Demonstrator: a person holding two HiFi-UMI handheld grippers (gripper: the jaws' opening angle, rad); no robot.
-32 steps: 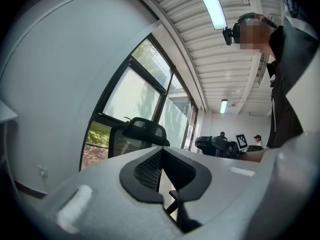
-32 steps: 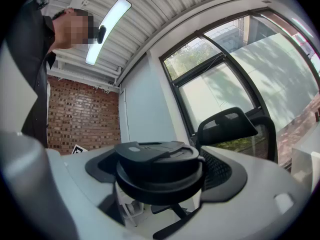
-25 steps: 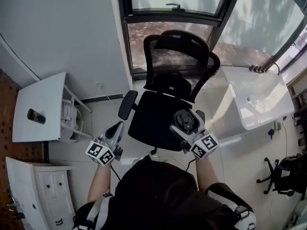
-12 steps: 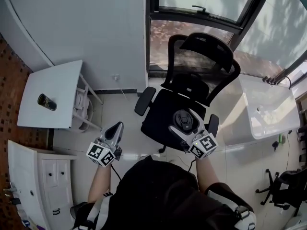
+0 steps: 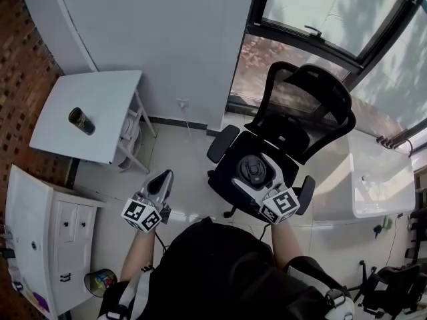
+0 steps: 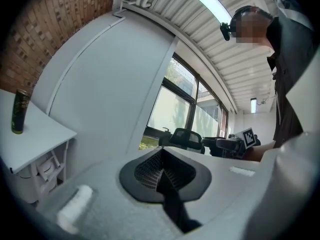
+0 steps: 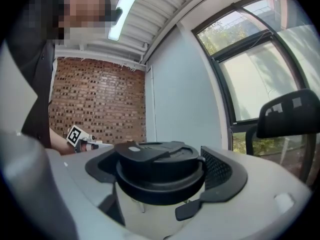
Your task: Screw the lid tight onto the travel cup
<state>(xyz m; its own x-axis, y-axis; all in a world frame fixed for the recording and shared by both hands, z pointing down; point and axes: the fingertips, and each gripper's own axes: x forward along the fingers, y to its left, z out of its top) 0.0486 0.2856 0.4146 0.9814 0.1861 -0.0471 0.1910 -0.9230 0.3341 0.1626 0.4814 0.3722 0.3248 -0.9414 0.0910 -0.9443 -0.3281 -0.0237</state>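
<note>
A: head view?
B: left gripper (image 5: 161, 181) jaws pressed together, empty, out over the floor. right gripper (image 5: 254, 173) pinching black lid (image 5: 252, 167) above office chair (image 5: 283, 135). travel cup (image 5: 81, 121) on white table (image 5: 107, 95), well apart from both
A: left gripper view?
B: left gripper (image 6: 162, 176) pads meet, nothing between. travel cup (image 6: 19, 111) upright, far left on white table (image 6: 37, 139)
A: right gripper view?
B: right gripper (image 7: 160, 178) jaws clamped on black lid (image 7: 157, 160) by its sides, lid sits level

Black office chair (image 5: 288, 133) by window (image 5: 333, 15); white table (image 5: 100, 109) near brick wall (image 5: 27, 52); white cabinet (image 5: 40, 235)
</note>
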